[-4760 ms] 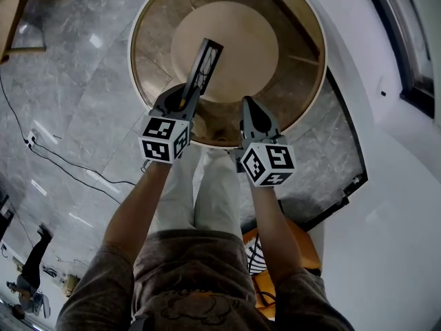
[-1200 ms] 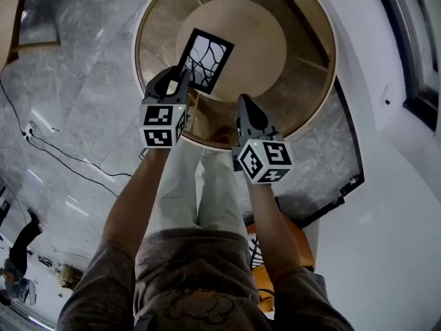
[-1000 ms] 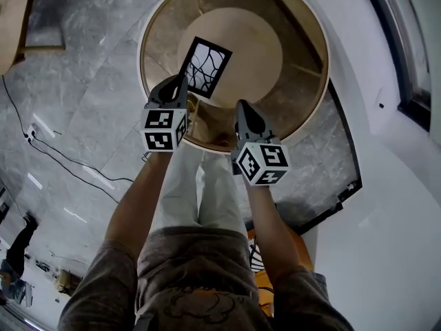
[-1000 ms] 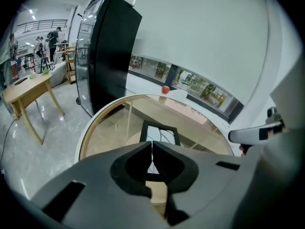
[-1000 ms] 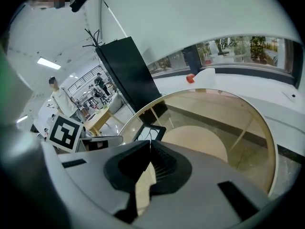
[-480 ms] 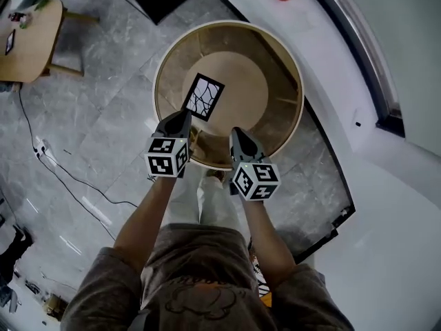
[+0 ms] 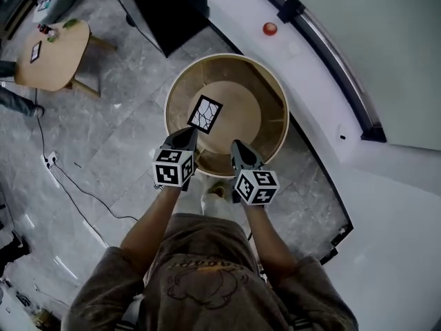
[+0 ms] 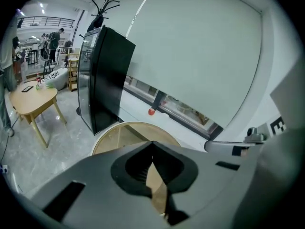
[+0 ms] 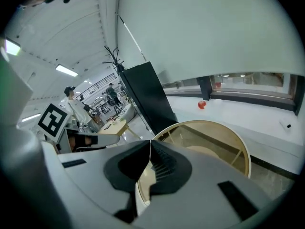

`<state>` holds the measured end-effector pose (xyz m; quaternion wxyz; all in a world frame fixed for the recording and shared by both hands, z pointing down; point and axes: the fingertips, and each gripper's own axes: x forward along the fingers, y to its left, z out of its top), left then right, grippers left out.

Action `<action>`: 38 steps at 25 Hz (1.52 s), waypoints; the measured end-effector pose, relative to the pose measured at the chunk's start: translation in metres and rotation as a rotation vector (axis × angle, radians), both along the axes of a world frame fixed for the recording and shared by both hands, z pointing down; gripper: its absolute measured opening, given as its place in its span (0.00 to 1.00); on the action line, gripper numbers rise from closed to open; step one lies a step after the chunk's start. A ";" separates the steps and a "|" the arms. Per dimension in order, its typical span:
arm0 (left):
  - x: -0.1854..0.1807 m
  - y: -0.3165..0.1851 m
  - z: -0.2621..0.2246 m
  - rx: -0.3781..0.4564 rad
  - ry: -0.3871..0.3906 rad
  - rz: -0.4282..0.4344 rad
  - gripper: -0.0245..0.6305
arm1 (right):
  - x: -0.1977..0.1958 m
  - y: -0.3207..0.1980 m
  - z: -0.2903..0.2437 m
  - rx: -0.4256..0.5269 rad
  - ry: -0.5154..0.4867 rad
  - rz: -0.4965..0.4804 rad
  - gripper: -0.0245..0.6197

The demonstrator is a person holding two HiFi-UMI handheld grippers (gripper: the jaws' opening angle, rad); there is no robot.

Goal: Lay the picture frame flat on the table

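The picture frame (image 7: 204,114), black-edged with a white branching pattern, lies flat on the round table's (image 7: 272,95) inner wooden disc, left of centre. My left gripper (image 7: 187,135) hovers above the table's near rim, just short of the frame's near corner, its jaws shut on nothing. My right gripper (image 7: 238,147) hangs beside it to the right, also shut and empty. In the left gripper view the fingertips (image 8: 152,142) meet over the table (image 8: 114,132). The right gripper view shows its fingertips (image 9: 150,141) closed above the table's rim (image 9: 233,140).
A tall black cabinet (image 7: 169,5) stands beyond the table. A small wooden side table (image 7: 58,50) sits far left with a person's leg (image 7: 14,102) beside it. A red ball (image 7: 269,28) rests on the white curved ledge (image 7: 324,116). A cable (image 7: 76,192) trails over the floor.
The frame, earlier on edge in my left gripper, now lies flat. The left jaws have let go and shut. Both grippers have risen well above the table, which looks smaller.
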<state>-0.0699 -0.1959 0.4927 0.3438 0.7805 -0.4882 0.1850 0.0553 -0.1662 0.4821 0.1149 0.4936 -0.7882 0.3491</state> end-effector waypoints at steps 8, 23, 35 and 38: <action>0.003 0.035 -0.056 0.048 0.003 0.008 0.06 | 0.004 0.026 -0.050 0.048 -0.038 -0.009 0.07; -0.010 0.086 -0.132 0.164 0.008 0.031 0.06 | -0.021 0.064 -0.122 0.148 -0.058 -0.130 0.07; -0.007 0.118 -0.180 0.265 0.021 0.074 0.06 | -0.025 0.092 -0.171 0.235 -0.059 -0.186 0.07; -0.009 0.124 -0.188 0.285 0.023 0.069 0.06 | -0.022 0.096 -0.180 0.255 -0.056 -0.182 0.07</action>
